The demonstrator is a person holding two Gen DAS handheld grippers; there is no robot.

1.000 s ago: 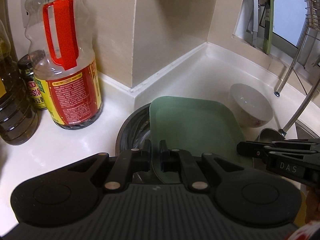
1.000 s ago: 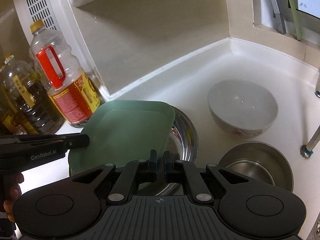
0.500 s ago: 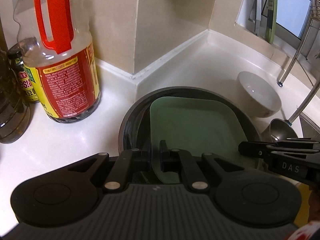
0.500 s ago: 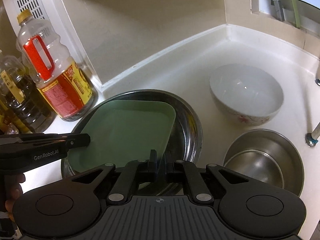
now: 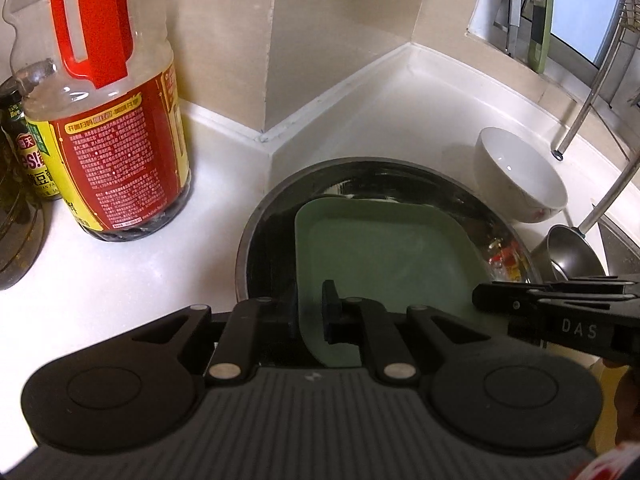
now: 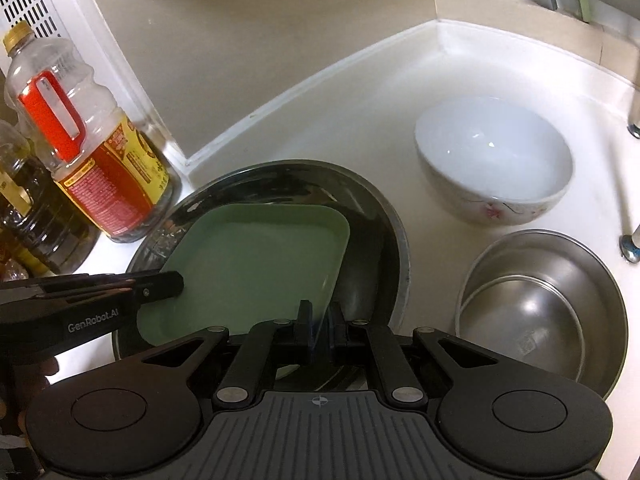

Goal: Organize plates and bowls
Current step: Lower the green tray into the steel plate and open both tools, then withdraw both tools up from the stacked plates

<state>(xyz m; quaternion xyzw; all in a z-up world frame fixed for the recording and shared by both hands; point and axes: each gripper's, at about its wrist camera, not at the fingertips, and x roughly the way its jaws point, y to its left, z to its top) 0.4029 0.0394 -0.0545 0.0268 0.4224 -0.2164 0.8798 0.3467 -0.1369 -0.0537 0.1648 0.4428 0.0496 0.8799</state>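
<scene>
Two claws: the left claw (image 5: pixel 312 312) and the right claw (image 6: pixel 320 320) each pinch a near edge of the green plate (image 5: pixel 384 256), fingers almost together with the rim between them.
Plate's place: lying inside the wide steel basin (image 5: pixel 256 224), on the white tabletop (image 5: pixel 120 280) in a wall corner.
Plate's look: square with rounded corners, pale green, a low raised rim, bare inside.
Left view only: a ladle (image 5: pixel 572 256) at 3 o'clock, past the basin.
Right view only: a steel bowl (image 6: pixel 540 300) at 4 o'clock, whole, with the white bowl (image 6: pixel 492 152) beyond it at 2 o'clock, a pink flower on its side.
Both views: the oil bottle (image 5: pixel 120 152), red handle and red label, at 10 o'clock beside the basin.
Cut off: a dark bottle (image 6: pixel 36 216) at the left edge; the oil bottle's top in the left view.
Hard to make out: the basin's floor, dark with reflections; the plate's nearest edge, hidden behind the claw bodies; the hand (image 6: pixel 24 376) at 8 o'clock, in shadow.
</scene>
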